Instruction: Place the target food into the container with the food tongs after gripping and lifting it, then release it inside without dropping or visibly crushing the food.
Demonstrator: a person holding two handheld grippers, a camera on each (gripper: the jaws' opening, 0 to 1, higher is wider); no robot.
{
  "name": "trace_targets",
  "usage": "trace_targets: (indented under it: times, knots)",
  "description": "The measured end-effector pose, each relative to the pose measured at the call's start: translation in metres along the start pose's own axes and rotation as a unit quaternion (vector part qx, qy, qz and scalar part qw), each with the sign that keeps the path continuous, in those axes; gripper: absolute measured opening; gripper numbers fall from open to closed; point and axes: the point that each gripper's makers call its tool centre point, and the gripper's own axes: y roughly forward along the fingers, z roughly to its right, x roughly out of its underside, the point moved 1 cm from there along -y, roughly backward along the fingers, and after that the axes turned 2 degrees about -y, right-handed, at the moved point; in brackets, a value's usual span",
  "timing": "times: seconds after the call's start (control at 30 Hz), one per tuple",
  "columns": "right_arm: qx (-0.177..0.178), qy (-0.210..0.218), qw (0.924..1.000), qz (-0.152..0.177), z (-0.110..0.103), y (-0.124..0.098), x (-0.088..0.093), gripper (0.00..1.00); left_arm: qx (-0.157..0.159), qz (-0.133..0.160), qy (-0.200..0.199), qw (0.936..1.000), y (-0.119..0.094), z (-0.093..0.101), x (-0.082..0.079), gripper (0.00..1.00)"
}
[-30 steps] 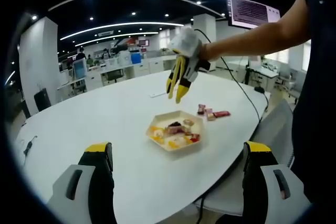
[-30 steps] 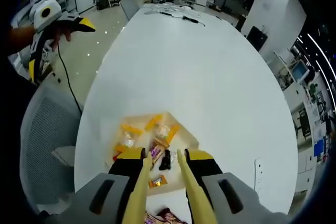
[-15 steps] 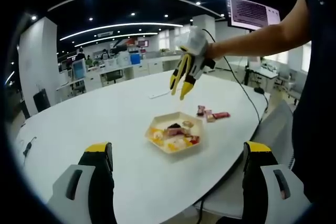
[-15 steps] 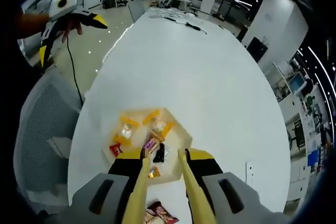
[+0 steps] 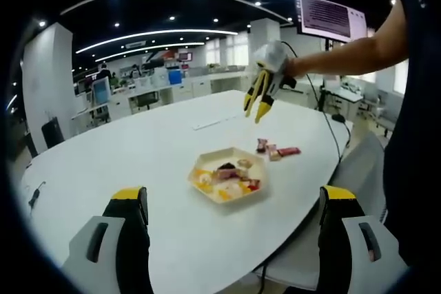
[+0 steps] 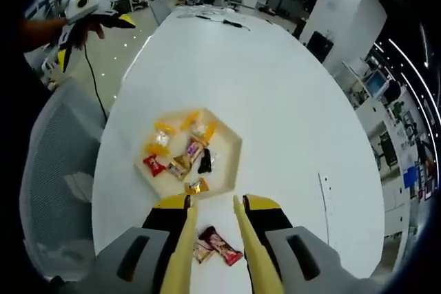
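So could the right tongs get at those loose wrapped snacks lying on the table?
Probably yes: the right tongs hang open directly above the wrapped snacks, which lie on the bare white table beside the hexagonal tray, with nothing covering them.

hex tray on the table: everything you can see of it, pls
The tray is a shallow hexagonal dish, pale cream, looking like paper or thin plastic, with a low raised rim. It sits flat on the white table near the edge by a grey mesh chair. Inside lie several small wrapped snacks in yellow, orange, red and dark wrappers, loosely scattered. No gripper touches it; the right gripper hovers above the table beside it, over three loose wrapped snacks. In the left gripper view the tray looks equally level.
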Motion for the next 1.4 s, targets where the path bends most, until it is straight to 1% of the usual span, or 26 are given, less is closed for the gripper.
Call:
trace_targets:
  times: [0.13, 0.2, 0.23, 0.43, 0.57, 0.77, 0.87, 0.93, 1.07, 1.13, 1.27, 1.4]
  knots:
    - [0.006, 0.013, 0.9999, -0.001, -0.001, -0.005, 0.014, 0.29, 0.004, 0.0, 0.003, 1.0, 0.002, 0.001, -0.002, 0.99]
    - [0.001, 0.019, 0.9998, 0.0, -0.003, -0.007, 0.019, 0.29, 0.004, 0.001, 0.004, 1.0, 0.002, -0.001, -0.003, 0.99]
    - [0.004, 0.021, 0.9998, -0.004, -0.002, -0.008, 0.023, 0.29, 0.004, 0.002, 0.004, 1.0, 0.003, -0.002, -0.005, 0.99]
    - [0.005, 0.025, 0.9996, -0.01, -0.004, -0.011, 0.04, 0.29, 0.006, 0.0, 0.009, 0.9999, 0.004, 0.001, -0.006, 0.99]
    - [0.005, 0.027, 0.9996, -0.008, -0.006, -0.01, 0.049, 0.29, 0.005, 0.003, 0.007, 1.0, 0.003, 0.002, -0.006, 0.99]
    - [-0.018, 0.012, 0.9997, -0.011, -0.017, -0.002, 0.065, 0.29, 0.003, -0.005, 0.004, 1.0, 0.002, 0.003, -0.001, 0.99]
    - [-0.021, 0.003, 0.9997, -0.014, -0.019, 0.003, 0.072, 0.28, 0.001, -0.005, 0.001, 1.0, 0.002, 0.002, 0.0, 0.99]
    - [-0.025, -0.003, 0.9996, -0.015, -0.021, 0.006, 0.079, 0.28, 0.001, -0.011, 0.003, 0.9999, 0.003, 0.002, 0.002, 0.99]
    - [-0.035, -0.015, 0.9991, -0.019, -0.027, 0.011, 0.087, 0.28, 0.001, -0.012, 0.001, 0.9999, 0.003, 0.003, 0.001, 0.99]
    - [-0.045, -0.008, 0.9987, -0.02, -0.031, 0.015, 0.093, 0.28, 0.001, -0.014, 0.0, 0.9999, 0.003, 0.002, 0.002, 0.99]
    - [-0.054, -0.022, 0.998, -0.024, -0.037, 0.023, 0.101, 0.28, 0.002, -0.018, 0.001, 0.9998, 0.005, 0.004, 0.003, 0.99]
    - [-0.061, -0.031, 0.997, -0.036, -0.04, 0.032, 0.108, 0.28, 0.001, -0.017, 0.0, 0.9999, 0.004, 0.004, 0.001, 0.99]
